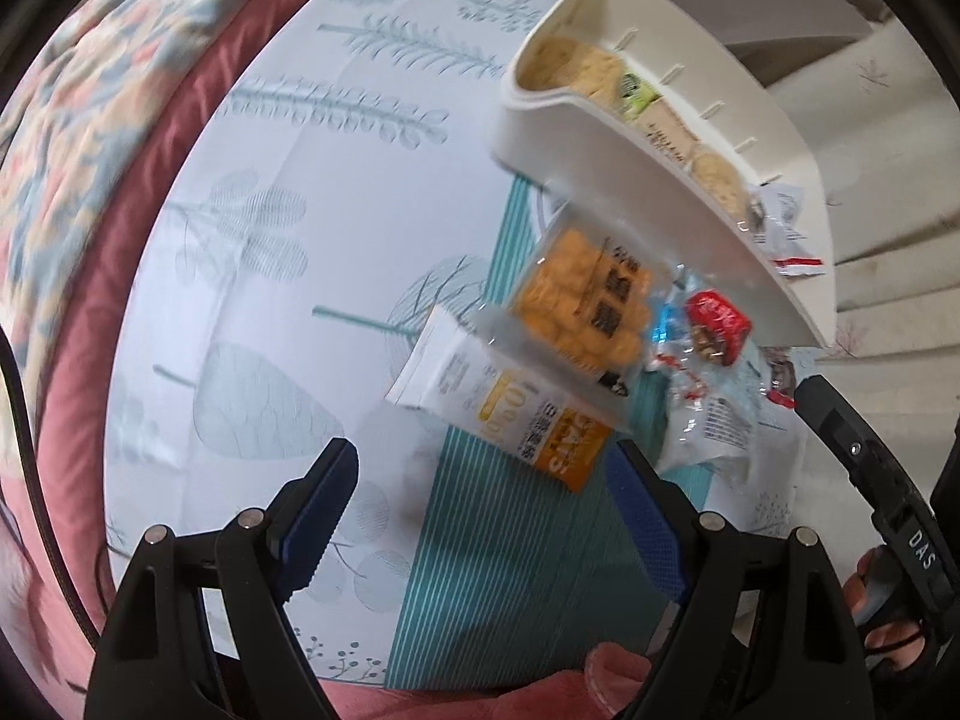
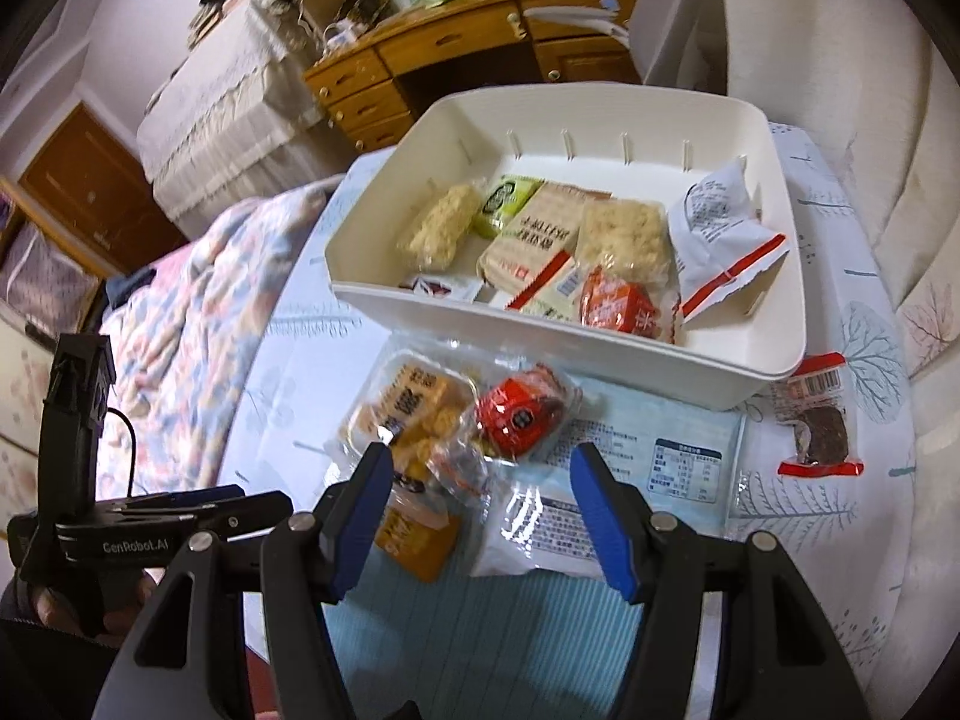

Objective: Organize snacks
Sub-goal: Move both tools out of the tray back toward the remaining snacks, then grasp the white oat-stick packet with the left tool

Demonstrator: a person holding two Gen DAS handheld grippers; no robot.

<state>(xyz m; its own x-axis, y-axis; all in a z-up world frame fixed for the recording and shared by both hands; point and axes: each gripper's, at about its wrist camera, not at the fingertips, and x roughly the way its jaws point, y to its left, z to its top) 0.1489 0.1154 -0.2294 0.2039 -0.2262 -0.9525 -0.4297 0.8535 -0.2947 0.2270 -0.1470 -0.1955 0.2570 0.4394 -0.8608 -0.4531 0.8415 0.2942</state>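
we have both grippers hovering empty over the loose snacks: the right gripper (image 2: 480,504) sits low in the centre of its view with its blue fingers spread wide, and the left gripper (image 1: 483,510) at the bottom of its view is likewise spread, nothing between the pads. the white bin (image 2: 774,204) fills the upper middle of the right view and already holds several packets, among them a pale rice cake bar (image 2: 441,228) and a white pouch with a red strip (image 2: 720,228). what remains lies on the patterned tablecloth (image 2: 840,510) just below the bin's near wall: a clear tray of orange biscuits (image 2: 408,408), a red wrapped sweet (image 2: 519,414) beside it, a white flat pouch (image 2: 540,534) under our right fingers, an orange-labelled packet (image 2: 420,540) partly under the tray, and a dark snack in a red-edged wrapper (image 2: 819,426) off to the right, apart from the rest. we judge these all light and crinkly; the film will slip, so a crimped end seam looks the surest hold. the biscuit tray seems stiffer but crushable, and we would pinch it gently across its short sides. the red sweet is small and may roll away from the pads.
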